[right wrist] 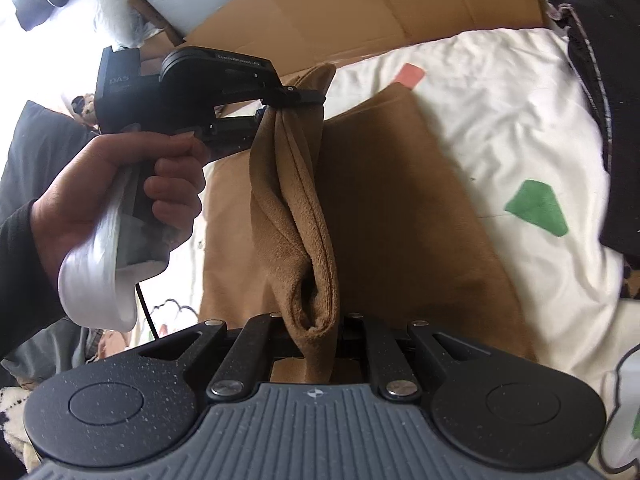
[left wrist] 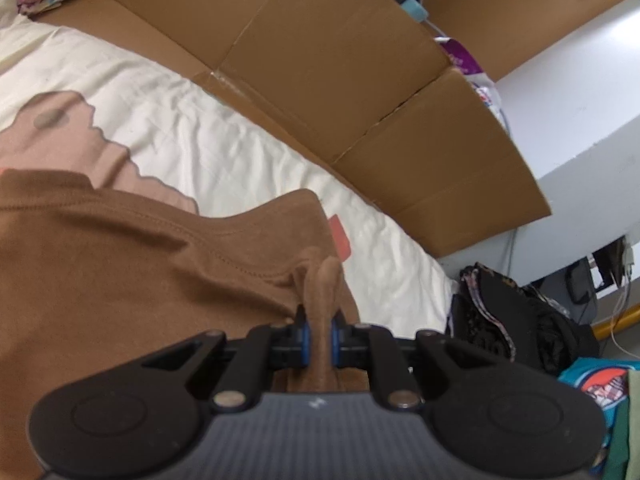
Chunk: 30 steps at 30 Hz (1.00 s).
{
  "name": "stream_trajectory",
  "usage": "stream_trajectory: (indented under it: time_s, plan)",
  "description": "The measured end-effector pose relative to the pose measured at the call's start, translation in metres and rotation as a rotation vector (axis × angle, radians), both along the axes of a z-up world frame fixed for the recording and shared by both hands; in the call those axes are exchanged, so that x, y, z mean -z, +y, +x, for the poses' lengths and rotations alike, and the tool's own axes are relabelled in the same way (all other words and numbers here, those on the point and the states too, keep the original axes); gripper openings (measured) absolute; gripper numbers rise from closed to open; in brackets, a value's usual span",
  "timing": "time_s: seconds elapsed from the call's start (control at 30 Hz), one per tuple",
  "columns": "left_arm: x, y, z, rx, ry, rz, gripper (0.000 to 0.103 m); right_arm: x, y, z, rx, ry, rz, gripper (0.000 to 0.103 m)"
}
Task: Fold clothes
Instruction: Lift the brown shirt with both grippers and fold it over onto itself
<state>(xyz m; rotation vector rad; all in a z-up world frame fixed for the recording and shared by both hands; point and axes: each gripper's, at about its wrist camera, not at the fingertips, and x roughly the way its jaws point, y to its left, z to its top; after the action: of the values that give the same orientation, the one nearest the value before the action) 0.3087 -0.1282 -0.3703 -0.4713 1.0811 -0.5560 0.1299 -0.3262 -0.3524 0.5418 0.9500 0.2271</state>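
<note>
Both grippers tilt down over the bed [right wrist: 500,92]. The left gripper [left wrist: 319,334], its handle held in a hand [right wrist: 132,196], has its fingers pinching a fold of the brown garment [left wrist: 120,260]. The right gripper [right wrist: 316,328] pinches another fold of the garment, which hangs bunched between them and spreads over the sheet toward the cardboard [left wrist: 340,60] edge.

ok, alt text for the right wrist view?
Right hand-held gripper and left hand-held gripper, held in a hand, each pinch the brown garment, its edge stretched between them above a white sheet; cardboard behind.
</note>
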Motion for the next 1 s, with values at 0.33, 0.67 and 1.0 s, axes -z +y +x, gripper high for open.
stream_trajectory:
  time_s: [0.33,0.67,1.0]
  plan:
    - [0.028,-0.017,0.0,-0.001,0.021,0.035,0.01,0.01,-0.011,0.0,0.05,0.05,0.035,0.004]
    - [0.03,-0.025,-0.001,-0.012,0.009,0.064,0.011,0.019,-0.018,-0.009,0.065,0.041,0.092,0.002]
    - [0.019,-0.038,-0.006,0.031,-0.036,0.089,0.011,0.017,-0.025,-0.016,0.089,0.044,0.119,0.002]
